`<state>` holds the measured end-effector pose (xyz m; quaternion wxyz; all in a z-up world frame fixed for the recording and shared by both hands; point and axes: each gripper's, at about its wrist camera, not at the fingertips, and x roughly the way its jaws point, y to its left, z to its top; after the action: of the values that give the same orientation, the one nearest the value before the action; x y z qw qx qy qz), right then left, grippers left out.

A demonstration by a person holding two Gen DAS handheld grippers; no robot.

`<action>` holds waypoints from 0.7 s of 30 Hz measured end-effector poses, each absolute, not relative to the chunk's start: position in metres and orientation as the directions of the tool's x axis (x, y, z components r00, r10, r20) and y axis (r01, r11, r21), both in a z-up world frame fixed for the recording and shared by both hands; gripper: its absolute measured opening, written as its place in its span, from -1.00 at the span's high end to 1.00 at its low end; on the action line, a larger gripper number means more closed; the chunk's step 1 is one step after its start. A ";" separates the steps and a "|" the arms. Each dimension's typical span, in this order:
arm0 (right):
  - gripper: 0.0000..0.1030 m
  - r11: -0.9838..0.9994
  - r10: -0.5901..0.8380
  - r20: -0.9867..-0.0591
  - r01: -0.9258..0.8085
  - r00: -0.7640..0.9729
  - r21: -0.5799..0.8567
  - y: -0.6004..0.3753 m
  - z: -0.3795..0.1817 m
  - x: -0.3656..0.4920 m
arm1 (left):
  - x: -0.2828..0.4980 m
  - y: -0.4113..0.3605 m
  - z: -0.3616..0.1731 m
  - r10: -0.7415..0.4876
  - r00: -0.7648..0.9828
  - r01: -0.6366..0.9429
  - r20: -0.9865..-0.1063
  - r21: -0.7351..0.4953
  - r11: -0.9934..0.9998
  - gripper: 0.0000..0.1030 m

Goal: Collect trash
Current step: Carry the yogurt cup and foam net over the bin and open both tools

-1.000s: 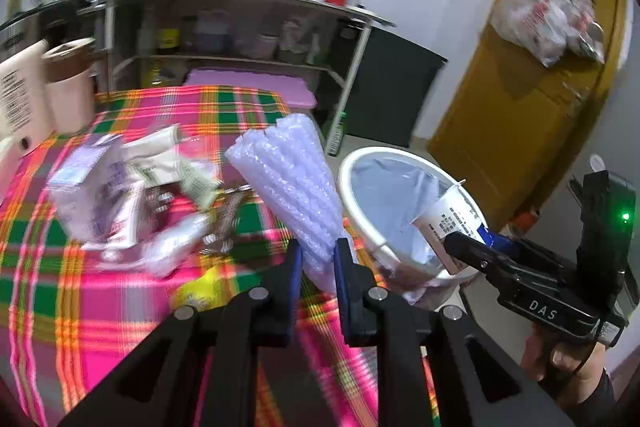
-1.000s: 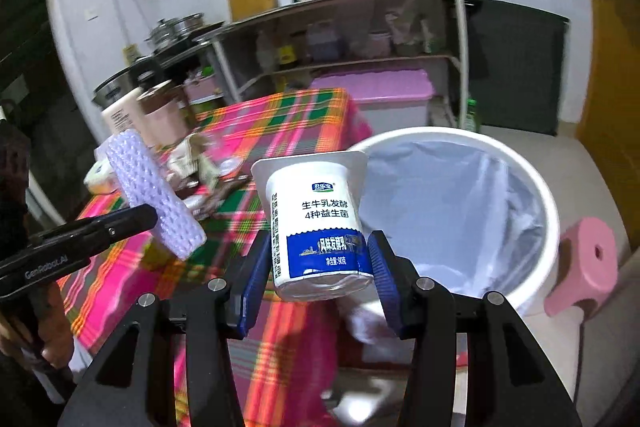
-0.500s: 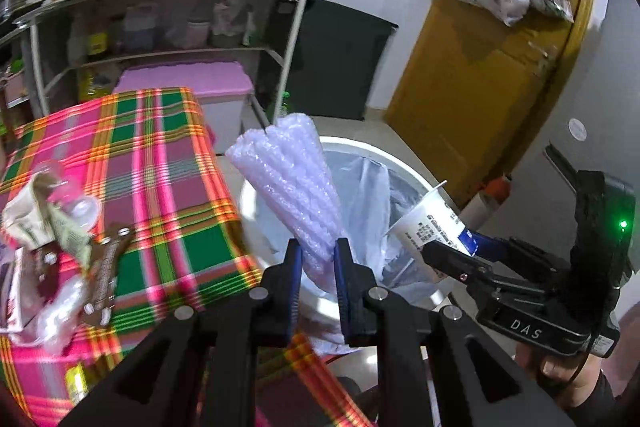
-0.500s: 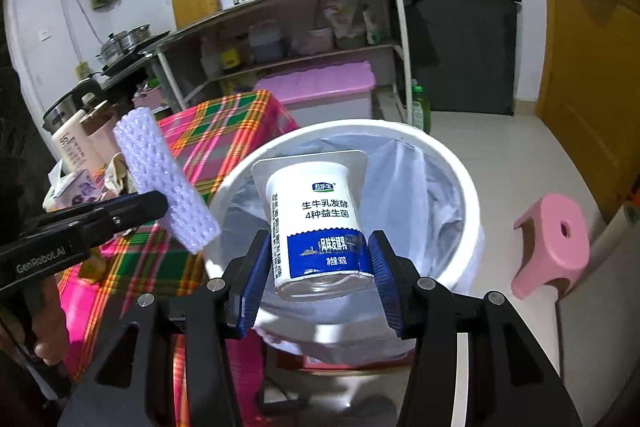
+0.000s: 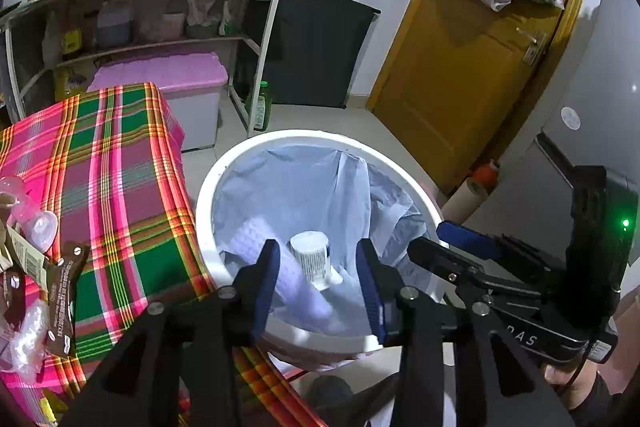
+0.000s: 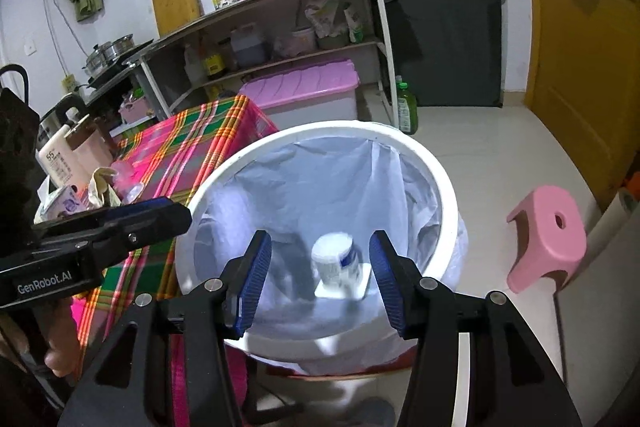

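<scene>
Above the lined white bin (image 5: 208, 187), each hand-held gripper, left (image 5: 318, 285) and right (image 6: 320, 275), opens empty, the yogurt cup (image 6: 334, 261) and foam sleeve (image 5: 296, 279) already inside; best to clear the rim before returning for the wrappers (image 5: 60, 299) on the desk (image 5: 120, 195).

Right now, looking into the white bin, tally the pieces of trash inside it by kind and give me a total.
Inside the white bin, under the opening, empty left gripper and right gripper:
Yogurt cup: 1
Foam netting sleeve: 1
Total: 2
</scene>
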<state>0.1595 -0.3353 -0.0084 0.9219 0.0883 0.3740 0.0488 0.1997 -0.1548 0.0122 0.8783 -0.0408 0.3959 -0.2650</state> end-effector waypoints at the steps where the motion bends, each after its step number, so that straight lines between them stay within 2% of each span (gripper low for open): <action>1: -0.03 0.980 0.153 -0.679 -0.024 0.718 0.195 -0.334 -0.008 0.159 | 0.200 -0.154 0.012 -0.498 0.547 0.431 -0.673 -0.284 0.857 0.17; 21: -0.13 0.964 0.255 -0.636 -0.140 0.729 0.226 -0.288 0.013 0.126 | 0.150 -0.106 0.024 -0.409 0.653 0.326 -0.638 -0.250 0.912 0.17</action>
<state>0.1258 -0.2877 0.0128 0.9261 0.0817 0.3525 0.1067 0.1500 -0.1058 0.0240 0.9073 -0.0565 0.3642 -0.2026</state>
